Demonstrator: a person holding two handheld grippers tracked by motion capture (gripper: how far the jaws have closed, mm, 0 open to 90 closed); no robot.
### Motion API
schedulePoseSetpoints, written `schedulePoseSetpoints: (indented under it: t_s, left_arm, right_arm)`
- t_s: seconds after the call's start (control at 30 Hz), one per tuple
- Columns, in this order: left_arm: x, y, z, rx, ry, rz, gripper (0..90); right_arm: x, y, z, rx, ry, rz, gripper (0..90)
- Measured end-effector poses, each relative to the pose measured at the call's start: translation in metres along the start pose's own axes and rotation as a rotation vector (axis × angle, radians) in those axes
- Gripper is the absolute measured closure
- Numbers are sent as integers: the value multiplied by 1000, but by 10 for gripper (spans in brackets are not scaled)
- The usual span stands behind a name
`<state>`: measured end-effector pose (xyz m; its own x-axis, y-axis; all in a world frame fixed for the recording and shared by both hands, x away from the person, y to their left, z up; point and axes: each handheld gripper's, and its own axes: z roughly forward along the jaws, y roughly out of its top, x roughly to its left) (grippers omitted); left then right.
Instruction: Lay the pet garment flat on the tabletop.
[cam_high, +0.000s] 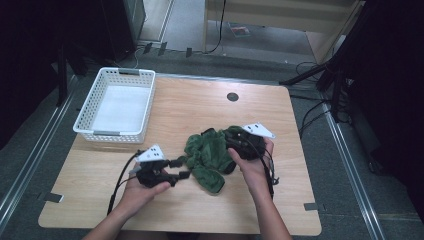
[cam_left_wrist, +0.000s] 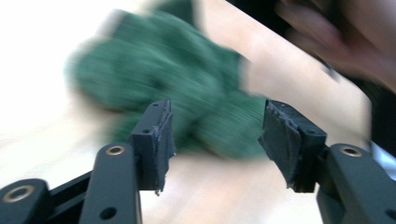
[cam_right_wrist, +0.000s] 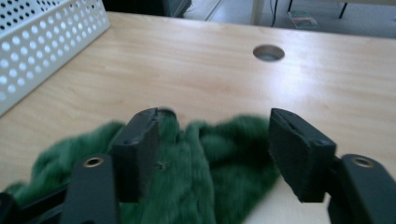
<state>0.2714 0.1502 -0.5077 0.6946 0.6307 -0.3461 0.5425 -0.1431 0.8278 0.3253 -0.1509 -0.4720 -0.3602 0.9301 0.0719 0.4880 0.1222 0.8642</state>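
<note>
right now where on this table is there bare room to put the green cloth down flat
Bare wood runs along the far edge of the table, between the white basket and the round cable hole, and past that hole to the right corner. The near-left corner below the basket is bare too. The middle is crowded: green cloth, left gripper, right gripper.

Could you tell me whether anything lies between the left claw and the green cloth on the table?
Nothing visible does. The left claw stands open just beside the green cloth, with bare table under it. Its own view shows the cloth straight ahead between the jaws, blurred, with no other thing in front of it.
</note>
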Motion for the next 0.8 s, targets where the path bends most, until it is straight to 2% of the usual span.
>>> schedulePoseSetpoints:
  t_s: [0.03,0.07,0.1,0.17,0.2,0.23,0.27,0.3,0.33,0.37,0.4,0.43,0.57,0.63,0.67,0.7,0.73,0.8]
  left_arm:
    - [6,4,1,-11,30,-25,423]
    - [11,7,4,-1,69,-35,415]
    - [16,10,12,33,114,-50,406]
    - [22,12,26,83,109,-95,372]
    - [23,12,31,95,114,-95,368]
    - [20,11,42,121,116,-84,385]
    - [17,10,47,142,117,-74,440]
    - [17,10,47,142,117,-74,545]
    - [12,9,52,169,133,-46,647]
    - [9,7,54,189,131,-23,756]
    - [4,4,54,212,107,-7,828]
    - [4,4,54,212,107,-7,860]
    - [-11,-6,46,231,8,-9,875]
    - [-22,-15,45,244,-49,-7,855]
    - [-27,-19,44,245,-100,7,740]
    - [-30,-21,43,243,-127,22,740]
    - [-33,-22,39,226,-160,36,662]
    - [-31,-21,32,179,-173,42,537]
  right_arm:
    - [0,-6,-5,12,1,15,342]
    - [-1,-13,-7,27,6,33,336]
    - [-1,-21,-8,57,16,58,323]
    - [0,-36,-5,133,30,77,311]
    - [4,-49,3,198,46,72,335]
    - [6,-55,8,218,39,57,408]
    - [7,-57,10,229,28,54,529]
    - [7,-57,10,229,28,54,529]
    - [6,-59,15,223,44,54,693]
    - [5,-58,18,220,48,55,750]
    - [5,-56,20,217,41,51,797]
    - [3,-53,23,213,35,47,823]
    - [0,-42,35,197,34,37,837]
    - [2,-35,42,175,57,9,837]
    - [7,-29,48,164,120,-49,816]
    - [7,-29,48,164,120,-49,816]
    - [10,-28,49,163,142,-58,765]
    - [15,-26,48,160,133,-82,627]
